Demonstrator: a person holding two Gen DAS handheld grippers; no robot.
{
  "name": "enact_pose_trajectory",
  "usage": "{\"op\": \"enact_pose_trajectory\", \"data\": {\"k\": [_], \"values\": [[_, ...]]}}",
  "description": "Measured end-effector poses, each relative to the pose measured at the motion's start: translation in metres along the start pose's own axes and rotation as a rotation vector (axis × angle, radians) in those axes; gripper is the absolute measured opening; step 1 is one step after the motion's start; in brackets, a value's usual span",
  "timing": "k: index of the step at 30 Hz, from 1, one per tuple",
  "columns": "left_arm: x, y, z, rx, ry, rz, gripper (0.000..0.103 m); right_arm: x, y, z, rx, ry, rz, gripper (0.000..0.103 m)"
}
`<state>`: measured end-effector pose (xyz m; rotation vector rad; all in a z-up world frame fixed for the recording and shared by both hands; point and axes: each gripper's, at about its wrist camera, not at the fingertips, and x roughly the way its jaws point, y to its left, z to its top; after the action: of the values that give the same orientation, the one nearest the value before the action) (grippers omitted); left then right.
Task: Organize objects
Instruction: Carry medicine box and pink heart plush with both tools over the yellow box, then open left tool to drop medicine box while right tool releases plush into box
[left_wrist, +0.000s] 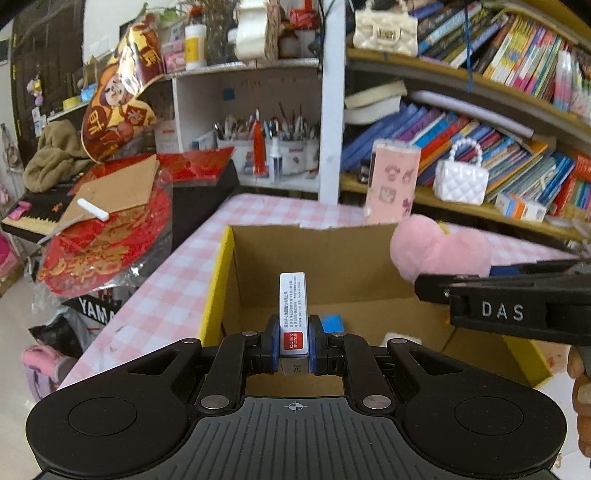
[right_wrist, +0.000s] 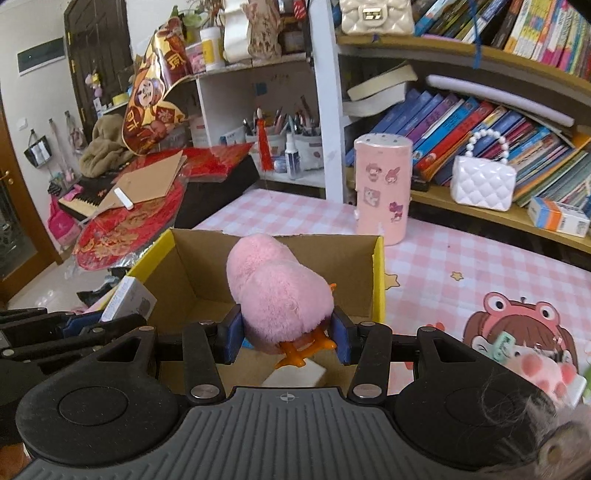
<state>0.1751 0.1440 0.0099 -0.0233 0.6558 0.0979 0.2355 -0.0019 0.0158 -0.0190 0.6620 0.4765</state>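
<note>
My left gripper (left_wrist: 293, 341) is shut on a small white box (left_wrist: 293, 314) with a red label, held upright above the open cardboard box (left_wrist: 332, 258) with yellow outer walls. My right gripper (right_wrist: 286, 338) is shut on a pink plush chick (right_wrist: 277, 295) with orange feet, held over the same cardboard box (right_wrist: 192, 266). In the left wrist view the plush chick (left_wrist: 439, 249) and the right gripper's black finger (left_wrist: 517, 306) hang over the box's right side. In the right wrist view the small white box (right_wrist: 129, 299) shows at the left. A blue item (left_wrist: 332, 323) lies inside the box.
The box stands on a pink checked tablecloth (right_wrist: 461, 266). A pink stickered cylinder (right_wrist: 382, 184) stands just behind the box. Shelves with books and a white handbag (right_wrist: 484, 181) rise behind. Red decorations and a keyboard (left_wrist: 92, 221) pile up at the left. Small items (right_wrist: 546, 369) lie at the right.
</note>
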Motion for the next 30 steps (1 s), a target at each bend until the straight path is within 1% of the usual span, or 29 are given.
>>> {"op": "enact_pose_trajectory", "data": {"k": [5,11,16,20,21,23,24,26,30], "values": [[0.016,-0.007,-0.004,0.032,0.043,0.009,0.013,0.022,-0.004,0.001,-0.018,0.048,0.020,0.045],[0.025,-0.017,-0.006,0.101,0.048,0.028,0.013,0.041,-0.003,0.002,-0.054,0.115,0.049,0.045],[0.032,-0.021,-0.007,0.123,0.059,0.035,0.013,0.050,0.001,0.005,-0.131,0.145,0.034,0.045],[0.036,-0.022,-0.008,0.127,0.073,0.039,0.014,0.054,0.001,0.006,-0.161,0.165,0.029,0.045],[0.036,-0.023,-0.009,0.127,0.074,0.040,0.014,0.054,0.002,0.006,-0.163,0.168,0.029,0.047],[0.034,-0.024,-0.009,0.127,0.065,0.046,0.014,0.053,0.002,0.006,-0.150,0.162,0.039,0.050],[0.032,-0.024,-0.008,0.128,0.058,0.049,0.016,0.052,0.002,0.005,-0.143,0.155,0.044,0.053],[0.030,-0.024,-0.007,0.129,0.046,0.050,0.018,0.049,0.003,0.005,-0.138,0.140,0.043,0.057],[0.019,-0.021,-0.003,0.112,0.009,0.045,0.032,0.037,-0.001,0.009,-0.090,0.069,0.037,0.059]]}}
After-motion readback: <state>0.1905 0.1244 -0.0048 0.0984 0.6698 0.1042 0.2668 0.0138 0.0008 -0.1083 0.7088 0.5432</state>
